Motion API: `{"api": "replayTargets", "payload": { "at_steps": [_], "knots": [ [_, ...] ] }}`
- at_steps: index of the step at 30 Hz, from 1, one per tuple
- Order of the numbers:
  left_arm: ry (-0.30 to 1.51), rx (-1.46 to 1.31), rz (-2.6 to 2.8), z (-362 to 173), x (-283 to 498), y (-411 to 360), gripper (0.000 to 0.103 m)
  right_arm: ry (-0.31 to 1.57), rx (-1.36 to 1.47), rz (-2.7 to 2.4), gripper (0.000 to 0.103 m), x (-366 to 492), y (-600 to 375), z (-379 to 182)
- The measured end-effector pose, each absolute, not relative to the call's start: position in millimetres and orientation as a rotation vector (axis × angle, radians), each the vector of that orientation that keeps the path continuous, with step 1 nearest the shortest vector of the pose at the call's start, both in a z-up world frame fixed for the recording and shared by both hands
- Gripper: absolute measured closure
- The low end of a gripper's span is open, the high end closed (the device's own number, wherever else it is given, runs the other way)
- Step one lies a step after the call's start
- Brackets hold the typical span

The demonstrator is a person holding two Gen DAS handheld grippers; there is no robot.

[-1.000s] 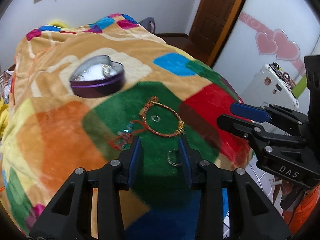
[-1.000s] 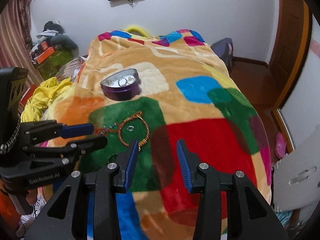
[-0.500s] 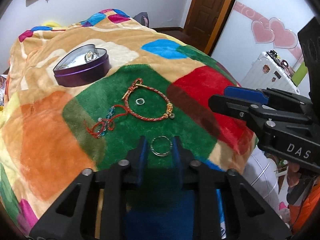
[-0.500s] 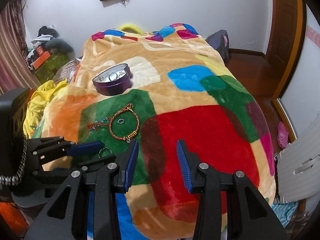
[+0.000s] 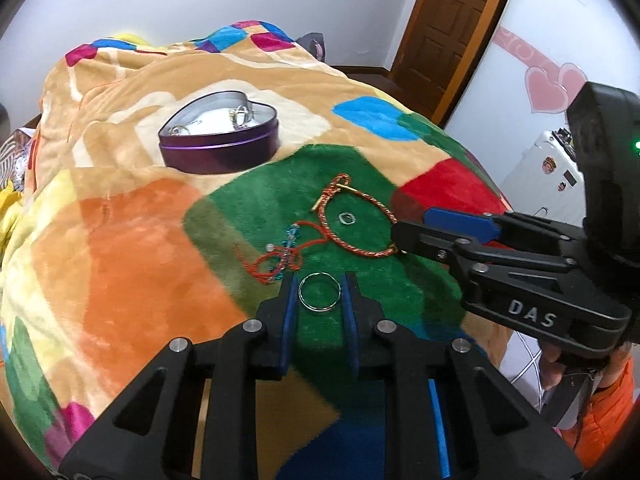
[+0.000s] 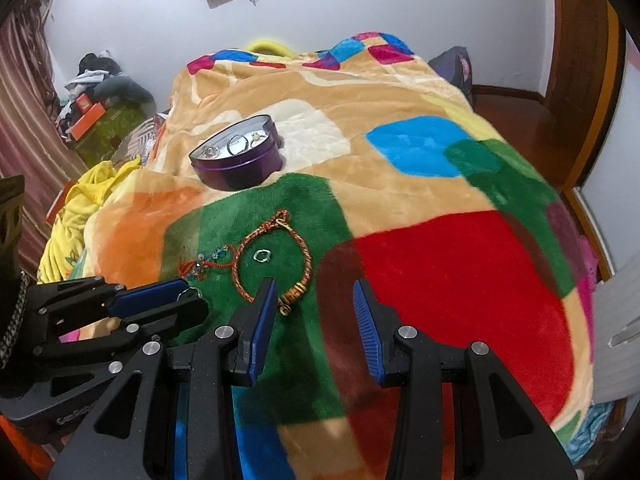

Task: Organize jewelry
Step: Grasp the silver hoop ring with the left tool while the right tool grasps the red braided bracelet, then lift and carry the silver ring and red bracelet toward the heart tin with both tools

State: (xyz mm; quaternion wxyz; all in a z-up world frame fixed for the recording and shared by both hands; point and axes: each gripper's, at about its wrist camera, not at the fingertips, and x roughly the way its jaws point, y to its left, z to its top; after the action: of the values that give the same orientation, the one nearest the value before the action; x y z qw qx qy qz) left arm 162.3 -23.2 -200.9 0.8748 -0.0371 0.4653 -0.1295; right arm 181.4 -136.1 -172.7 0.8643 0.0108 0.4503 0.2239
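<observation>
A thin silver ring sits between the blue pads of my left gripper, which is shut on it just above the green patch of the blanket. Beyond it lie a red braided bracelet, a small square ring inside the bracelet's loop, and a red cord with blue beads. A purple heart-shaped tin with several pieces inside stands farther back. My right gripper is open over the blanket, its left pad beside the bracelet's beaded end, with nothing between the pads.
A colourful patchwork blanket covers the bed. Yellow cloth and clutter lie off its left side. A wooden door and a white suitcase stand to the right, past the bed's edge.
My left gripper's jaws narrowed from wide apart to closed on the silver ring. Both grippers dropped a little toward the blanket, the right one nearing the bracelet's end.
</observation>
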Motion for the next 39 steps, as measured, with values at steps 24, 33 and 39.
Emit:
{"api": "replayTargets", "payload": {
  "at_steps": [24, 33, 39],
  "knots": [
    [0.921, -0.086, -0.235, -184, 160, -12, 0.082, 0.877, -0.016, 0.471, 0.097, 178, -127, -164],
    [0.873, -0.103, -0.211, -167, 161, -2, 0.082, 0.788, -0.014, 0.474, 0.097, 179, -126, -136],
    [0.836, -0.104, -0.189, -155, 165, 8, 0.082, 0.749, -0.011, 0.485, 0.097, 184, -121, -123]
  ]
}}
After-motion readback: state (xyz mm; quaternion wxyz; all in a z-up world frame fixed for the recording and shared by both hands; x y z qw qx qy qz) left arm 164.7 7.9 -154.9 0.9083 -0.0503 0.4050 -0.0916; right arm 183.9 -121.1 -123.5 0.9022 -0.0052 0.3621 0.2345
